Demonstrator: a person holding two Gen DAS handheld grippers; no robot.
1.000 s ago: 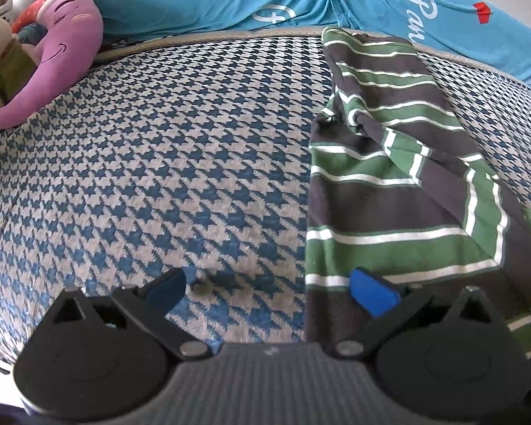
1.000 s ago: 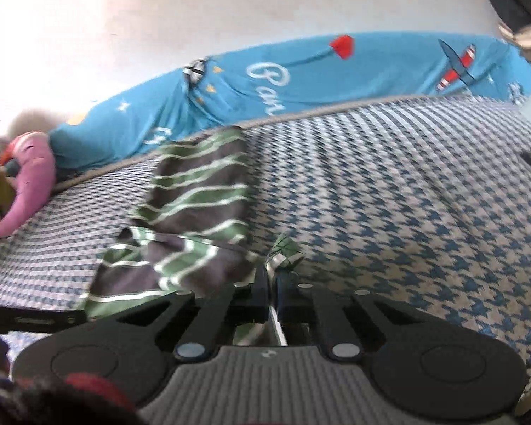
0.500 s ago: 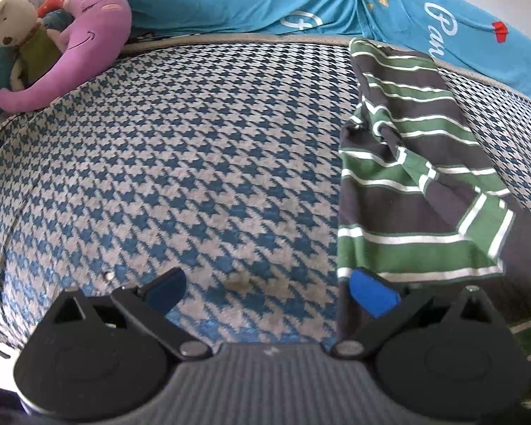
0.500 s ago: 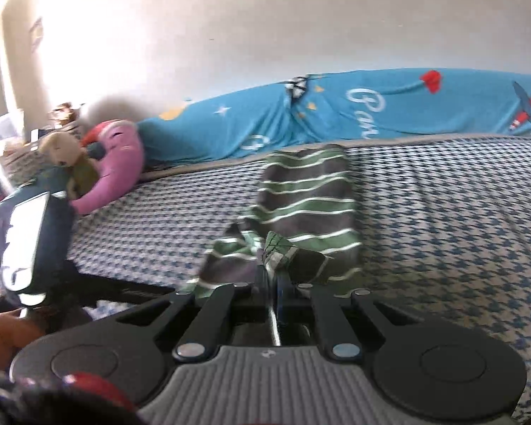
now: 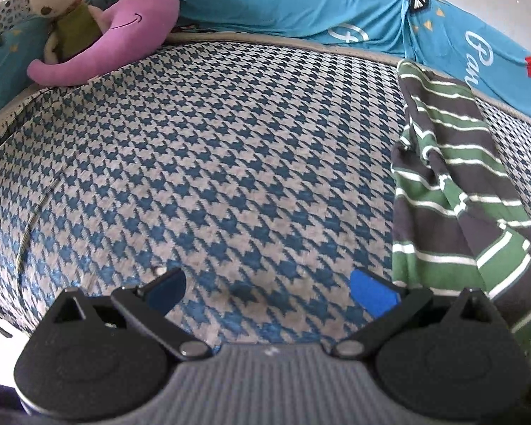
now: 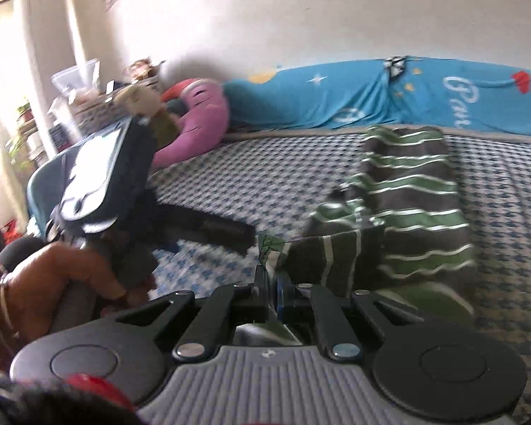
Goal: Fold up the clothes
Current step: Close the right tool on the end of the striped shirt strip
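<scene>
with my right gripper (image 6: 270, 288) clamped on a corner of the striped shirt (image 6: 414, 209) lying beside the blue pillow (image 6: 354, 102), left gripper (image 5: 267, 288) spread wide off its near edge, i'd carry the corner flat across, keeping tension even.

A: Logging colours. The garment (image 5: 453, 191) is showing grey and green bands with thin white stripes.

B: The bed cover (image 5: 209, 163) is showing a blue-and-beige houndstooth. The bedding (image 5: 301, 3) along the wall is reading bright blue with white stars and script.

A: The plush pillow (image 5: 124, 35) is showing purple; the finger pads (image 5: 370, 292) are showing blue.
</scene>
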